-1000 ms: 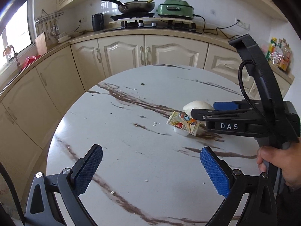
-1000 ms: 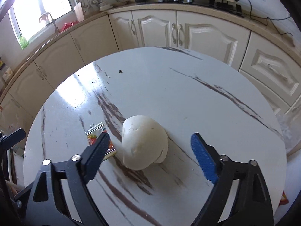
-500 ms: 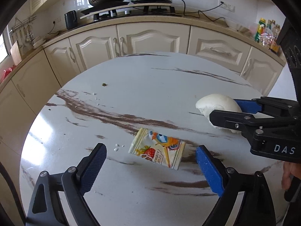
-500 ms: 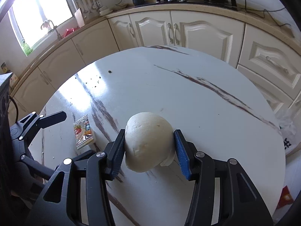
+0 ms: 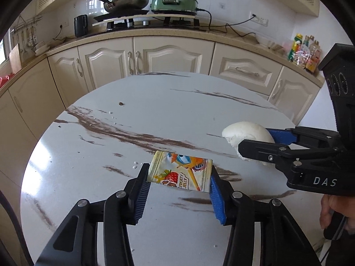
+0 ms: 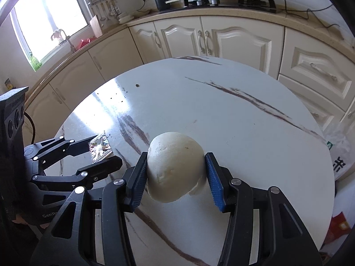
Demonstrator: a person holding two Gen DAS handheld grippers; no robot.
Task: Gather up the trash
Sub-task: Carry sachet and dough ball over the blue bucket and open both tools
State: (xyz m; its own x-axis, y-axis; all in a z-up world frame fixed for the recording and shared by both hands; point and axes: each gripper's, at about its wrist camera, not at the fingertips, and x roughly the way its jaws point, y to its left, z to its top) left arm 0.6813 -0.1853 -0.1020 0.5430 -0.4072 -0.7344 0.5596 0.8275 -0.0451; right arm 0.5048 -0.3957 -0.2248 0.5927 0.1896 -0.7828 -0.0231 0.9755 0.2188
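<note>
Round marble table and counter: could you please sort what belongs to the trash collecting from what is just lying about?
Job:
jelly wrapper, in left gripper
white bun, in right gripper

Lying about:
frying pan
green electric cooker
black kettle
sauce bottles

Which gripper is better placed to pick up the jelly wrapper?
The left gripper: its pads already sit on both sides of the jelly wrapper. The right gripper is occupied, clamped on the white bun.
</note>
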